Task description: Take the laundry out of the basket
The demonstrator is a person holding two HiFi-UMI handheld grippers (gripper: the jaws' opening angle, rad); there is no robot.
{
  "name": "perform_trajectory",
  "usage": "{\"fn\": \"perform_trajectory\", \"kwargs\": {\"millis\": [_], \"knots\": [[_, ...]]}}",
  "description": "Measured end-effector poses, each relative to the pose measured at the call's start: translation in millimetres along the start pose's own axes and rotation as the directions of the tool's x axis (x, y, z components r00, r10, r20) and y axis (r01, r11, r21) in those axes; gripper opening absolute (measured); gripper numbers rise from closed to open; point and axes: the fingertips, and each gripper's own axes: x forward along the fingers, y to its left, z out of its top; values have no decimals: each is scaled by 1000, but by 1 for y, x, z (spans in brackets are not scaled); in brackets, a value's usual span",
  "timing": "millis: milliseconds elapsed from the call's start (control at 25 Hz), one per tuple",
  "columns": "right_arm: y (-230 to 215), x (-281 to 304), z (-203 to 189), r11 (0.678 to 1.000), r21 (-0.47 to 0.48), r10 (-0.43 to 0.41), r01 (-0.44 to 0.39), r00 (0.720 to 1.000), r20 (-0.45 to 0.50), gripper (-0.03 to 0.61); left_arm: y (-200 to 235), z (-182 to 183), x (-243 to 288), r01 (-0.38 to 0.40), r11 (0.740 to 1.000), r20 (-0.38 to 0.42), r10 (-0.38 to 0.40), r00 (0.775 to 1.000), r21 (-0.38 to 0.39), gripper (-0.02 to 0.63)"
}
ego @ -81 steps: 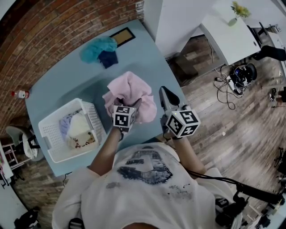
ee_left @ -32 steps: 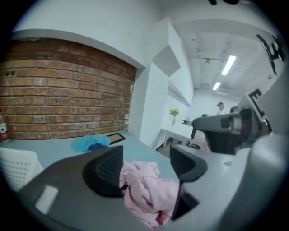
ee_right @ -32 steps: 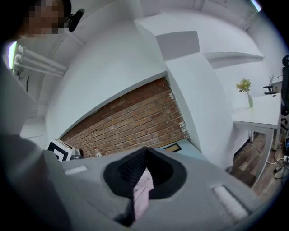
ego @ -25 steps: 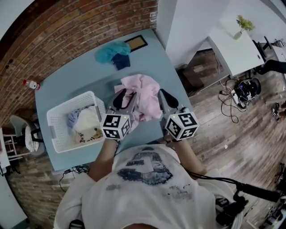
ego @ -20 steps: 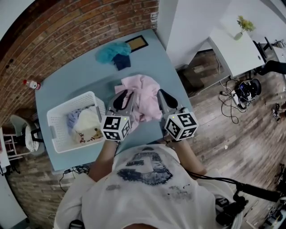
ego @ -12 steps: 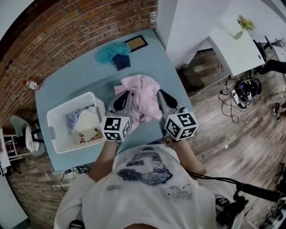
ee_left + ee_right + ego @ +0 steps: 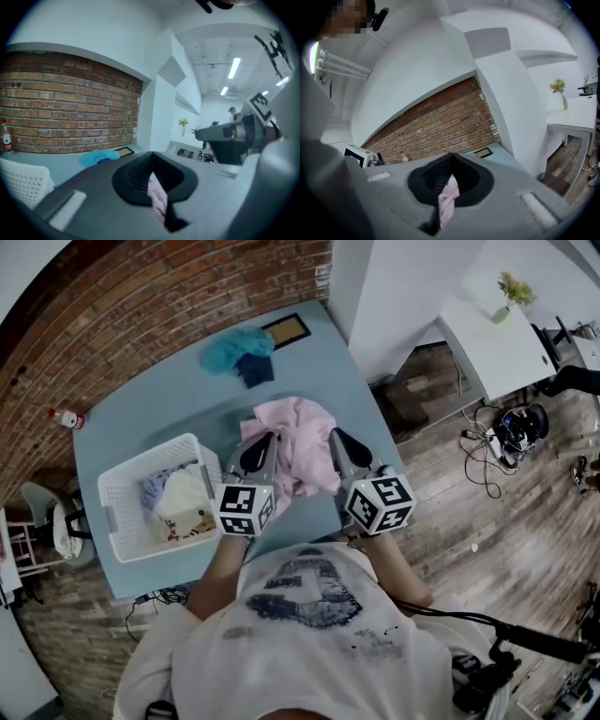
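Observation:
A pink garment [image 7: 298,448] lies bunched on the blue table [image 7: 155,409], right of the white laundry basket [image 7: 116,512]. The basket holds a cream piece [image 7: 183,498] and a pale blue one [image 7: 153,488]. My left gripper [image 7: 257,444] is shut on the garment's left edge. In the left gripper view a fold of pink cloth [image 7: 157,199] shows pinched between the closed jaws [image 7: 152,169]. My right gripper [image 7: 338,439] is shut on the right edge, and pink cloth [image 7: 447,199] hangs from its closed jaws [image 7: 450,169].
A teal cloth [image 7: 228,348] and a dark blue cloth [image 7: 254,368] lie at the table's far side beside a framed picture [image 7: 287,330]. A small bottle [image 7: 62,416] stands at the far left corner. Wooden floor lies to the right.
The left gripper's jaws, apart a second ago, have closed on the pink garment's left edge. The right gripper has kept its grip and place.

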Motion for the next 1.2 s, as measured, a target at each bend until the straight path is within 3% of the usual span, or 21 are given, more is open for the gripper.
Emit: {"fn": "perform_trajectory", "kwargs": {"millis": [320, 680, 1200], "knots": [[1, 0, -1, 1000, 2, 1, -1, 1000, -5, -3, 0, 3, -2, 9, 1000, -4, -9, 1000, -21, -9], [18, 13, 5, 999, -4, 47, -47, 999, -13, -3, 16, 34, -26, -43, 999, 13, 43, 999, -16, -9], [138, 73, -22, 975, -15, 220, -221, 973, -65, -2, 119, 25, -135, -249, 968, 12, 250, 968, -37, -9]]}}
